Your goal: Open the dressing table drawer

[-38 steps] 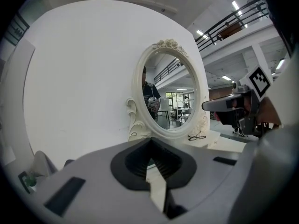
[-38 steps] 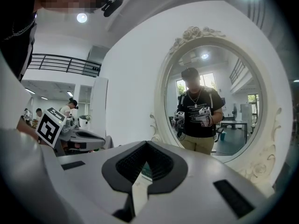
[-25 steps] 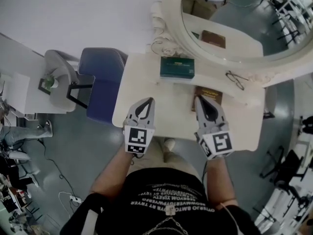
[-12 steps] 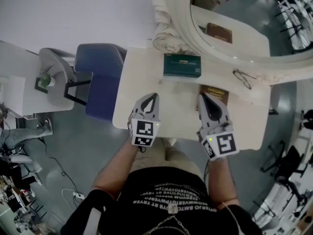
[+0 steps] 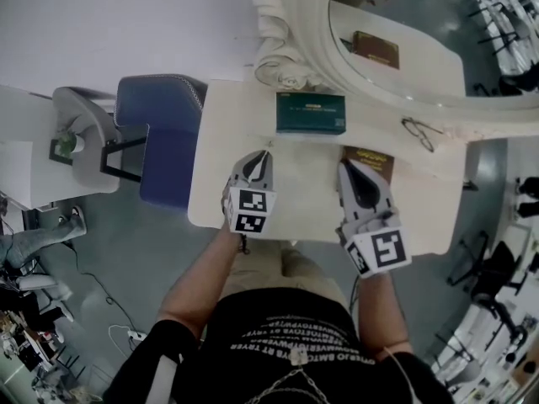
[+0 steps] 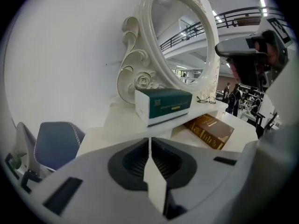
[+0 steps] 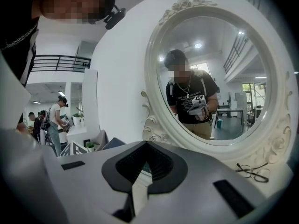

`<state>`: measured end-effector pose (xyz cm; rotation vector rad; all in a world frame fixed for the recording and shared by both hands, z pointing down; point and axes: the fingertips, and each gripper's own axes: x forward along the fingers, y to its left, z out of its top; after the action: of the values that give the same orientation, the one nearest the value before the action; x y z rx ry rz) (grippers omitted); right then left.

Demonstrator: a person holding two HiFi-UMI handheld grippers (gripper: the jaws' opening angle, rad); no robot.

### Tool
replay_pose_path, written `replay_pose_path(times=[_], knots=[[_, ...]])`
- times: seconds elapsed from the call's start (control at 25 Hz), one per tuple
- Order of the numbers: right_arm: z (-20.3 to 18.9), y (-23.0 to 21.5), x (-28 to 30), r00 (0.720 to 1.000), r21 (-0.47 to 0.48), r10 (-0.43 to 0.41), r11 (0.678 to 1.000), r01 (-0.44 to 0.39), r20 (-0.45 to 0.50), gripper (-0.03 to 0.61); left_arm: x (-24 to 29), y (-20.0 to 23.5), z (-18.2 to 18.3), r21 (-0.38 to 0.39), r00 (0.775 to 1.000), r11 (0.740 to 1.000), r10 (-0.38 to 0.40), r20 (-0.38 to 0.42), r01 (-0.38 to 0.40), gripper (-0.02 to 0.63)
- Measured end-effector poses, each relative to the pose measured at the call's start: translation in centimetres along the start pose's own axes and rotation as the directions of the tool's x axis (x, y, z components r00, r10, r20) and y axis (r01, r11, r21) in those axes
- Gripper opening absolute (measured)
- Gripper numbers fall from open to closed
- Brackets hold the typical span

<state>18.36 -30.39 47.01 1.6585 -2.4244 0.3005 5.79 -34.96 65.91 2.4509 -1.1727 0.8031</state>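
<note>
The white dressing table (image 5: 307, 204) lies below me in the head view, and its drawer is hidden under the front edge. My left gripper (image 5: 262, 155) hangs over the table's front left part, jaws shut and empty, pointing at the green box (image 5: 310, 113). My right gripper (image 5: 345, 167) is over the front middle, shut and empty, its tip at the near end of the brown book (image 5: 373, 158). In the left gripper view, the left gripper (image 6: 149, 141) faces the green box (image 6: 163, 105) and the book (image 6: 210, 129). In the right gripper view, the right gripper (image 7: 145, 144) faces the oval mirror (image 7: 210, 78).
A pair of glasses (image 5: 418, 133) lies at the table's back right under the mirror frame (image 5: 320, 49). A blue chair (image 5: 162, 146) stands against the table's left side. A grey chair (image 5: 80, 120) and a small white table are farther left.
My left gripper has sunk toward the tabletop and looks smaller in the head view. The right gripper has shifted only a little.
</note>
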Motion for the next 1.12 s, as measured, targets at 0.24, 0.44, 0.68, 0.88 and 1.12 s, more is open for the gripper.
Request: replay_pose_path(times=[0.24, 0.44, 0.68, 0.88, 1.12], knots=[[-0.8, -0.8, 0.8, 1.000, 0.011, -0.007, 1.000, 0.007, -0.017, 0.003, 2.4, 0.2, -1.5, 0.003, 0.999, 1.000, -0.010, -0.047, 0.010, 0.037], [-1.3, -0.7, 1.4, 0.999, 0.028, 0.004, 1.000, -0.003, -0.032, 0.003, 3.6, 0.2, -2.0, 0.018, 0.997, 1.000, -0.007, -0.076, 0.008, 0.078], [-1.7, -0.9, 2.0, 0.999, 0.035, 0.013, 0.999, -0.011, -0.039, 0.003, 5.0, 0.2, -2.8, 0.012, 0.994, 1.000, -0.005, -0.111, 0.007, 0.110], [-1.8, -1.1, 2.1, 0.999, 0.036, 0.012, 0.999, -0.011, -0.042, 0.003, 6.0, 0.1, -3.4, 0.018, 0.991, 1.000, 0.008, -0.135, -0.006, 0.117], [-2.2, -1.0, 1.8, 0.999, 0.042, 0.016, 0.999, -0.014, -0.046, 0.003, 6.7, 0.6, -4.0, 0.023, 0.986, 0.999, 0.053, -0.157, -0.050, 0.100]])
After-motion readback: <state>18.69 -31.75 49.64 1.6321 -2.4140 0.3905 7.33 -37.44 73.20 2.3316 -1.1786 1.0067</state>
